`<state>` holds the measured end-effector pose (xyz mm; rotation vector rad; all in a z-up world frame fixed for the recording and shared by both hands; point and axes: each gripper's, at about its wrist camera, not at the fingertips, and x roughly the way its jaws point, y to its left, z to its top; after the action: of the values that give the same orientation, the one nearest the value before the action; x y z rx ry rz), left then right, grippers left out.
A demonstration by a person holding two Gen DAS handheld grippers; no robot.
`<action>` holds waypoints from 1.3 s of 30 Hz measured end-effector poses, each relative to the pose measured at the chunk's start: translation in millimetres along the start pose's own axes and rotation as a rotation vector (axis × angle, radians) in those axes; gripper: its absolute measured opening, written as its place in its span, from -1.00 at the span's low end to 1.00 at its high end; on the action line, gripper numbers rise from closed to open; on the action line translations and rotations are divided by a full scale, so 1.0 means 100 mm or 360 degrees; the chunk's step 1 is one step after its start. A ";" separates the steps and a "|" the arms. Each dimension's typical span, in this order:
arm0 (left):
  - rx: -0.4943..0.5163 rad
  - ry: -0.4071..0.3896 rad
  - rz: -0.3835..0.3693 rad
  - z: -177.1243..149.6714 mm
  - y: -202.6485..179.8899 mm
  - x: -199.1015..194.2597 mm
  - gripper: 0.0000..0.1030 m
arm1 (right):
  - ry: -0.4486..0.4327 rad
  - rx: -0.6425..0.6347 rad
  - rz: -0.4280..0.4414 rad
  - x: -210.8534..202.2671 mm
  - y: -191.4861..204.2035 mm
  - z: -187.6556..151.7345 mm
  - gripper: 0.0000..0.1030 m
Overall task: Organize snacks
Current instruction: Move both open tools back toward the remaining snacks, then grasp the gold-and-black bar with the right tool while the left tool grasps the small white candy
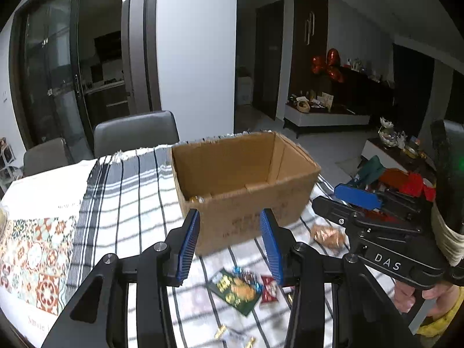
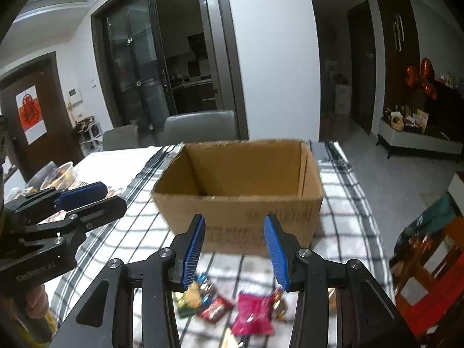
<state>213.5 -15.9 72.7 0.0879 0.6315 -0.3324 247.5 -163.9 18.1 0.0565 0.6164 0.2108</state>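
Observation:
An open cardboard box stands on the striped tablecloth; a small brown item shows in its near corner. Loose snacks lie in front of it: a green packet, a small red packet, a brown wrapped snack, a pink packet and a red packet. My left gripper hangs open and empty above the green packet, just before the box. My right gripper is open and empty above the pink packet. Each shows in the other's view: right gripper, left gripper.
Grey chairs stand behind the table's far edge. A bowl of food sits at the left on a patterned cloth. A red chair with bags stands close on the right. Small wrapped sweets lie near the front.

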 end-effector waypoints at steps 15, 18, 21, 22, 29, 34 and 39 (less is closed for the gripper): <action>-0.0050 0.0181 -0.0040 -0.77 -0.07 -0.11 -0.18 | 0.0167 0.0076 -0.0010 -0.08 0.11 -0.74 -0.15; -0.0085 0.0250 -0.0056 -0.93 -0.07 -0.06 -0.18 | 0.0216 0.0084 -0.0018 -0.03 0.11 -0.88 -0.15; -0.0110 0.0302 -0.0062 -1.08 -0.06 0.00 -0.18 | 0.0267 0.0083 -0.0027 0.01 0.12 -1.02 -0.15; -0.0115 0.0313 -0.0061 -1.12 -0.06 0.02 -0.19 | 0.0284 0.0082 -0.0031 0.03 0.13 -1.06 -0.15; -0.0164 0.0432 -0.0103 -1.42 -0.05 0.20 -0.29 | 0.0369 0.0130 -0.0063 0.13 0.10 -1.30 -0.15; -0.0213 0.0493 -0.0118 -1.55 -0.02 0.32 -0.36 | 0.0415 0.0174 -0.0083 0.21 0.05 -1.43 -0.15; -0.0237 0.0553 -0.0099 -1.62 -0.01 0.42 -0.39 | 0.0439 0.0185 -0.0091 0.28 0.05 -1.50 -0.15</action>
<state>153.7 0.4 -83.0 -0.0180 1.0029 -0.3318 181.5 -154.3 -119.7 0.1231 0.9037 0.1281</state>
